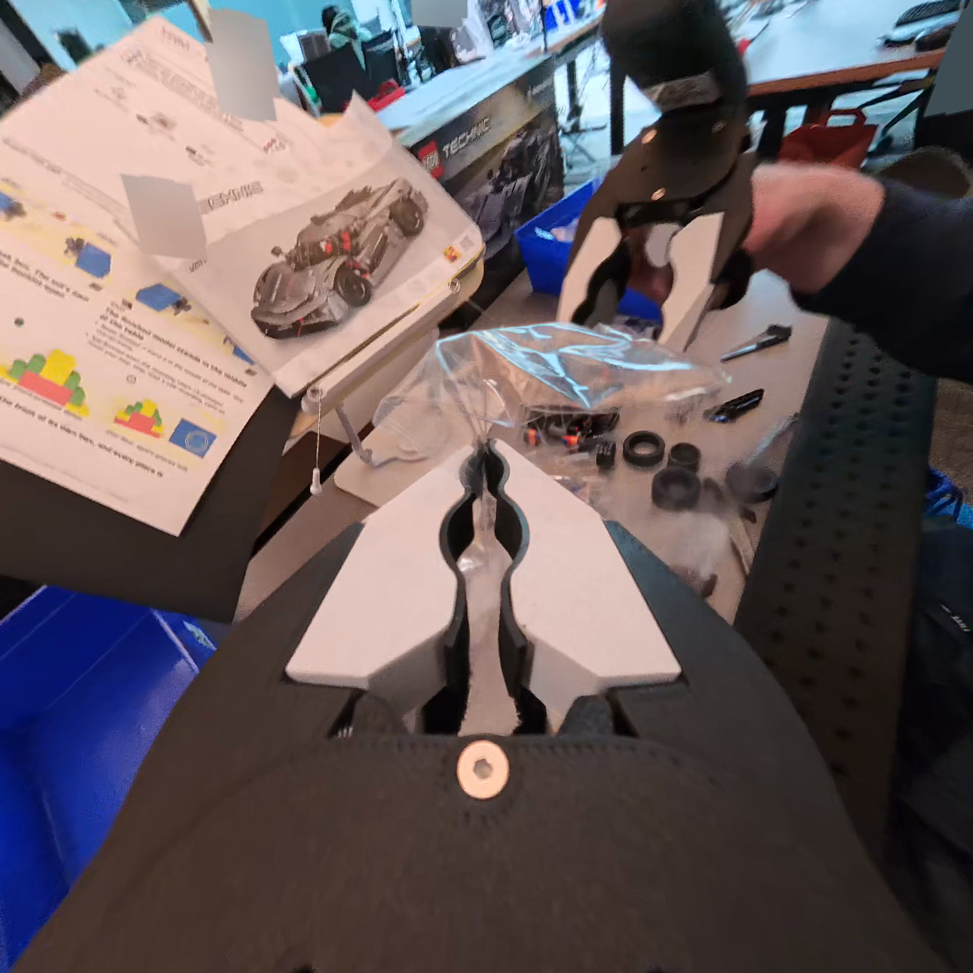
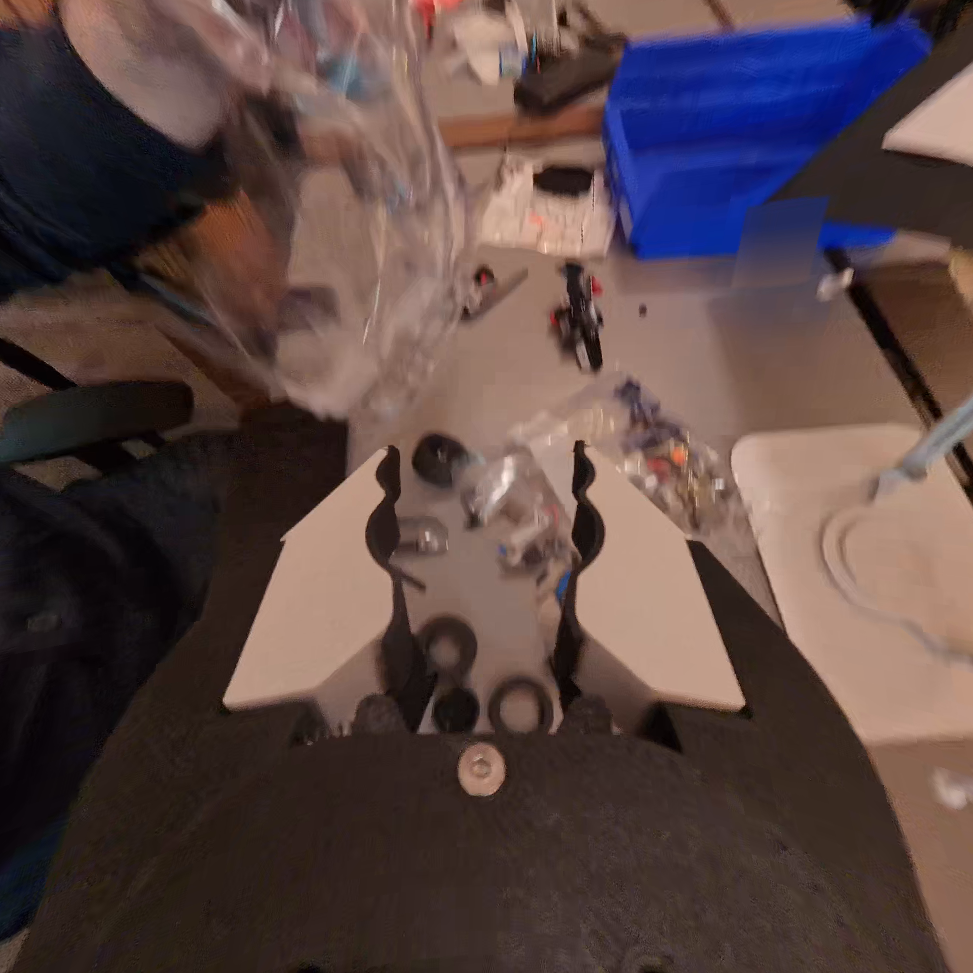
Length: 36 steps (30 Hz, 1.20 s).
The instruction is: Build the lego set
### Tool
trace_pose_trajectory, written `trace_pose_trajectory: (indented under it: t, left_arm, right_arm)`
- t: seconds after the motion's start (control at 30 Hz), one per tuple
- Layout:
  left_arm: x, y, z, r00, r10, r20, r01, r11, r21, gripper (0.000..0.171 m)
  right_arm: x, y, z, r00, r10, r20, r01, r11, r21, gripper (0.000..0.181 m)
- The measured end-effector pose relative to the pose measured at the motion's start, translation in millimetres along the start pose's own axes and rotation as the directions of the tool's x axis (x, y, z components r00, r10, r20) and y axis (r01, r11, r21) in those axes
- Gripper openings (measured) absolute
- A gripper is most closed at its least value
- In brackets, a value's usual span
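My left gripper is shut on a corner of a clear plastic bag, which hangs in the air above the table. The same bag shows blurred at the upper left of the right wrist view. My right gripper is open and empty, held above the table over several black tyres and small clear bags of parts. It also shows in the left wrist view, open behind the bag. Black tyres and small dark parts lie on the grey table. A small black and red assembly lies farther off.
An instruction booklet rests on a stand at left, with a printed sheet beside it. The set's box and a blue bin stand behind; the blue bin also shows in the right wrist view. A black perforated chair back is at right. Left tips to right tips: about 15 centimetres.
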<state>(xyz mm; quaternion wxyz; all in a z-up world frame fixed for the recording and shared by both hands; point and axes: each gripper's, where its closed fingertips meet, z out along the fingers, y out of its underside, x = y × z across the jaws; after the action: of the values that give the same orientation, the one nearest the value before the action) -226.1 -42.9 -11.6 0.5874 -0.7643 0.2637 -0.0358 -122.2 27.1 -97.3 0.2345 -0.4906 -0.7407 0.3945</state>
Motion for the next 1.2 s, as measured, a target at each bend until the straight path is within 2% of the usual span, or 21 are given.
trace_pose_trajectory:
  t: [0.1, 0.17, 0.27, 0.33, 0.4, 0.47, 0.57, 0.63, 0.73, 0.83, 0.93, 1.03, 1.13, 1.2]
  left_arm:
    - [-2.7, 11.6, -1.2, 0.999, -0.037, 0.016, 0.037, 0.999, 0.009, 0.000]
    - [-4.1, 18.0, -2.1, 0.996, -0.090, 0.005, 0.090, 0.996, 0.014, 0.000]
    - [-10.2, 29.2, -0.2, 0.989, -0.145, 0.029, 0.144, 0.990, 0.004, 0.000]
    - [-8.8, 30.0, 1.0, 0.987, -0.162, 0.023, 0.161, 0.987, 0.023, 0.000]
    - [-8.6, 32.1, 1.4, 0.984, -0.173, 0.035, 0.172, 0.985, 0.016, 0.000]
    - [-7.6, 32.4, 1.4, 0.984, -0.171, 0.047, 0.170, 0.985, 0.017, 0.000]
    - [-7.6, 34.8, 1.1, 0.982, -0.175, 0.066, 0.174, 0.985, 0.010, 0.000]
    - [-12.2, 38.3, -0.3, 0.975, -0.204, 0.093, 0.204, 0.979, 0.010, 0.000]
    - [-12.5, 39.0, -0.6, 0.970, -0.229, 0.085, 0.227, 0.974, 0.026, 0.000]
    - [-13.5, 41.2, -0.2, 0.970, -0.223, 0.095, 0.222, 0.975, 0.014, 0.000]
    - [-13.1, 41.8, 0.9, 0.966, -0.243, 0.090, 0.243, 0.970, 0.011, 0.000]
    - [-11.2, 42.4, 2.1, 0.965, -0.246, 0.088, 0.246, 0.969, 0.008, 0.000]
    - [-10.4, 42.9, 2.4, 0.965, -0.247, 0.086, 0.247, 0.969, 0.007, 0.000]
    - [-9.8, 44.2, 2.2, 0.965, -0.250, 0.081, 0.251, 0.968, 0.003, 0.000]
  right_arm:
    - [-3.7, 55.3, -0.6, 0.997, -0.043, -0.064, 0.031, 0.983, -0.182, 0.069]
    - [-13.2, 91.3, 4.8, 0.998, -0.047, -0.049, 0.030, 0.952, -0.306, 0.071]
    - [-28.4, 130.8, 25.9, 1.000, -0.021, 0.001, 0.019, 0.909, -0.416, 0.071]
    - [-25.1, 157.6, 37.6, 0.999, -0.028, -0.026, 0.011, 0.864, -0.503, 0.070]
    - [-24.5, 173.9, 46.3, 0.998, -0.043, -0.035, 0.017, 0.842, -0.539, 0.063]
    - [-27.9, 179.1, 52.0, 0.999, -0.044, -0.023, 0.024, 0.842, -0.539, 0.047]
    - [-27.5, 168.2, 50.4, 0.998, -0.058, -0.031, 0.036, 0.870, -0.492, 0.042]
    - [-29.9, 142.6, 41.9, 0.998, -0.059, -0.036, 0.039, 0.911, -0.410, 0.041]
    - [-46.7, 54.7, 22.2, 0.993, -0.114, -0.026, 0.109, 0.985, -0.133, 0.042]
    - [-74.3, -43.9, 4.3, 0.974, -0.226, -0.025, 0.227, 0.962, 0.150, 0.042]
    - [-89.4, -100.3, 16.4, 0.957, -0.291, -0.014, 0.286, 0.928, 0.241, 0.042]
    - [-87.5, -114.5, 55.7, 0.962, -0.265, 0.065, 0.245, 0.943, 0.226, 0.043]
    - [-86.1, -92.8, 94.3, 0.966, -0.168, 0.196, 0.152, 0.984, 0.095, 0.044]
    - [-79.2, -75.9, 108.7, 0.972, -0.160, 0.172, 0.166, 0.986, -0.018, 0.052]
